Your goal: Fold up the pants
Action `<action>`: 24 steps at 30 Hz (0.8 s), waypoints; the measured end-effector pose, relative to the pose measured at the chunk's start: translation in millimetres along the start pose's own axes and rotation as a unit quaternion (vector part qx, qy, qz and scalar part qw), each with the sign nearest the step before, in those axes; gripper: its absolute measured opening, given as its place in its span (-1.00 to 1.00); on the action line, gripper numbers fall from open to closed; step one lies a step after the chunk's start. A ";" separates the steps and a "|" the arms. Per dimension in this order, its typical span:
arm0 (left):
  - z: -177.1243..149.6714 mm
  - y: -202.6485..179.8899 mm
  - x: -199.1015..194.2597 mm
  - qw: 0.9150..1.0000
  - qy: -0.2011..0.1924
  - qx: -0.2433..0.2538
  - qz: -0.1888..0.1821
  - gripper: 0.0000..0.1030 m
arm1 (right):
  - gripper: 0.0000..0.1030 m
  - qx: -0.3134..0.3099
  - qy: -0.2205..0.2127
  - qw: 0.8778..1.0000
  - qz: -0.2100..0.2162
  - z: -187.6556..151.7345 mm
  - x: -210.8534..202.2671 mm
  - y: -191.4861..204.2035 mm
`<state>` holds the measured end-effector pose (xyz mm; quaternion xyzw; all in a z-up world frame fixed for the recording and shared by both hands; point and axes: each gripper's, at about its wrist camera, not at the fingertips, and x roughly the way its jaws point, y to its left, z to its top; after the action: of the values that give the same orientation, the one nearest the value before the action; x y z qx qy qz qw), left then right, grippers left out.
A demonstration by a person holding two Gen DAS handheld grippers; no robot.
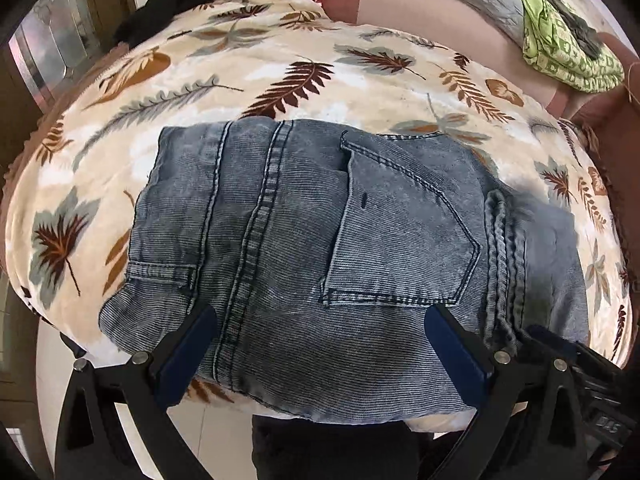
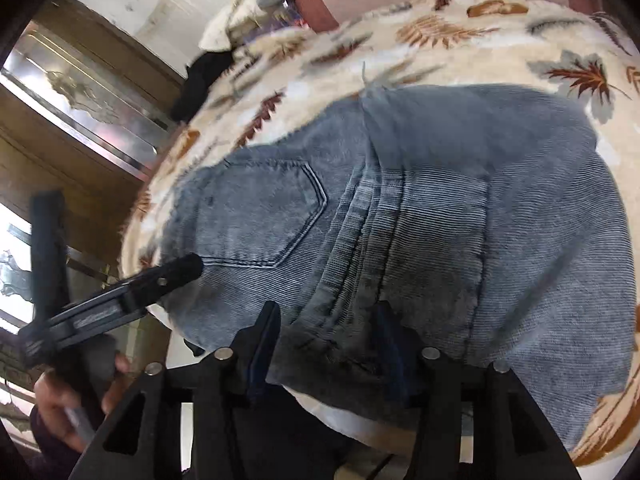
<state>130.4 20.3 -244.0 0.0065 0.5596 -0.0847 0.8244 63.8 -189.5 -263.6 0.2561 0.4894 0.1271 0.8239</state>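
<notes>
Already folded into a compact block, the faded blue-grey denim pants (image 1: 320,236) fill mid-frame on the leaf-print fleece blanket (image 1: 248,76). Left claw (image 1: 320,320) gapes wide, empty; right claw (image 2: 326,316) stands narrower, apparently empty. Snagging the near edge could undo the fold.

Leaf-print blanket (image 1: 280,80) on bed, green cloth (image 1: 560,52) & black garment (image 1: 160,12) at far edge

Faded blue-grey denim pants (image 1: 320,240) lie folded into a compact stack, 1 back pocket facing up, on the leaf-print blanket (image 1: 280,72).
</notes>
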 end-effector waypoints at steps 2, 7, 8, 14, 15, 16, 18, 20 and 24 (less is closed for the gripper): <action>1.3 -5.0 0.5 1.000 -0.004 0.005 -0.005 1.00 | 0.06 0.013 -0.024 1.000 0.011 -1.7 -24.0 -12.4; -0.2 -38.8 3.2 0.999 -0.002 0.035 -0.035 1.00 | 0.06 0.080 -0.097 0.992 -0.017 3.9 -74.1 -59.6; -0.8 -46.9 3.4 0.998 -0.003 0.045 -0.038 1.00 | 0.06 0.099 -0.100 0.989 -0.034 2.9 -77.9 -72.2; -9.2 -105.5 8.8 0.991 -0.027 0.131 -0.015 1.00 | 0.06 0.148 -0.067 0.986 -0.034 -0.4 -55.2 -97.5; -9.6 -112.4 11.9 0.989 -0.031 0.143 -0.009 1.00 | 0.06 0.147 -0.055 0.987 -0.040 -2.3 -48.7 -96.6; -11.3 -120.4 16.4 0.986 -0.035 0.161 0.003 1.00 | 0.06 0.147 -0.044 0.987 -0.042 -3.4 -42.5 -94.4; -14.1 -130.8 32.9 0.979 -0.027 0.193 0.055 1.00 | 0.06 0.153 -0.040 0.987 -0.027 -5.8 -39.8 -92.5; -14.8 -126.7 40.3 0.980 -0.020 0.188 0.058 1.00 | 0.06 0.174 -0.014 0.985 0.004 -13.5 -40.9 -101.0; -12.6 -116.7 41.3 0.983 -0.013 0.176 0.044 1.00 | -0.11 0.207 -0.008 0.977 0.043 -24.8 -47.0 -118.9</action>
<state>116.5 -98.9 -277.1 0.1751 0.5246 -0.1452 0.8204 14.3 -303.3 -303.4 0.4427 0.4873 0.0565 0.7506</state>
